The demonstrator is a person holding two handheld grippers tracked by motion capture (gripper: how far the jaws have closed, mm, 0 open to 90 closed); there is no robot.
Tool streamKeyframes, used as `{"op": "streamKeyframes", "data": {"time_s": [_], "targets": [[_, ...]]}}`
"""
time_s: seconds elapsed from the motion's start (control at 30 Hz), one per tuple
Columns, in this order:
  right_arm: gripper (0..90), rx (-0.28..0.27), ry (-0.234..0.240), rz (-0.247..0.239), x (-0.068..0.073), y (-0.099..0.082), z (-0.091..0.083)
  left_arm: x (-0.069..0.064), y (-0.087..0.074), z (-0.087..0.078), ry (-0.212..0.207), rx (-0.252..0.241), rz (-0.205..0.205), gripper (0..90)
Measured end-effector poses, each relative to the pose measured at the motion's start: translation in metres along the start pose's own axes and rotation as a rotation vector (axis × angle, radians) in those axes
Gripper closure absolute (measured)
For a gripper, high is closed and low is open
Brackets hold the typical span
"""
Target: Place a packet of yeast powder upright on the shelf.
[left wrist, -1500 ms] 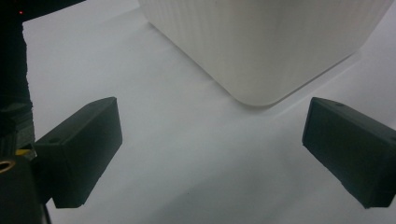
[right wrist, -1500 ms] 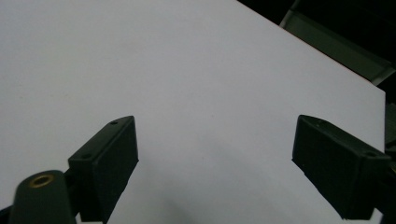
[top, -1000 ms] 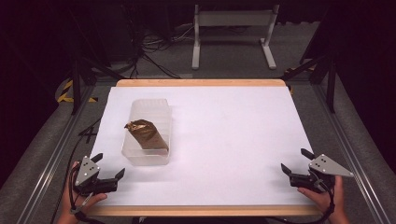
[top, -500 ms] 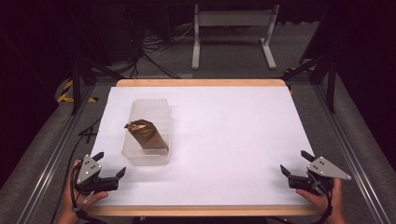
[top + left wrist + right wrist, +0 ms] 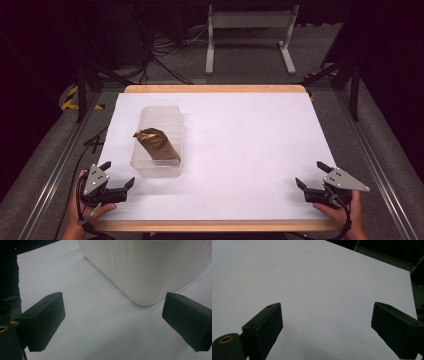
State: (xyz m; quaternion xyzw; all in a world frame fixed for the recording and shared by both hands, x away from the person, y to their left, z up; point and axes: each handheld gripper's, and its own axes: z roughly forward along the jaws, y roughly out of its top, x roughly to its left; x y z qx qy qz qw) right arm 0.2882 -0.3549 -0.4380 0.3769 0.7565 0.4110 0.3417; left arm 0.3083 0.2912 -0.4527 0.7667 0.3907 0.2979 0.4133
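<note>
High view is showing the left gripper resting near the tabletop's front-left corner, fingers spread and grasping nothing, just beside the clear container holding a brown packet, while the right gripper is waiting likewise released at front-right, seemingly poised to start.

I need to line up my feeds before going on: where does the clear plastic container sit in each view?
High view: the clear plastic container lies left of centre on the white table cover, a brown packet inside it.
Left gripper view: its rounded near corner fills the upper right, ahead of the open jaws.
Right gripper view: not in it.
Shared landmark: the white table cover.
</note>
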Motion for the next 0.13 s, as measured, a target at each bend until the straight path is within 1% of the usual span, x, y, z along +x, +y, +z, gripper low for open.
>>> {"op": "streamKeyframes", "data": {"time_s": [0.13], "targets": [[10.7, 0.004, 0.005, 0.007, 0.0003, 0.0002, 0.0017, 0.0008, -0.0016, 0.0001, 0.006, 0.009, -0.008, 5.6]]}}
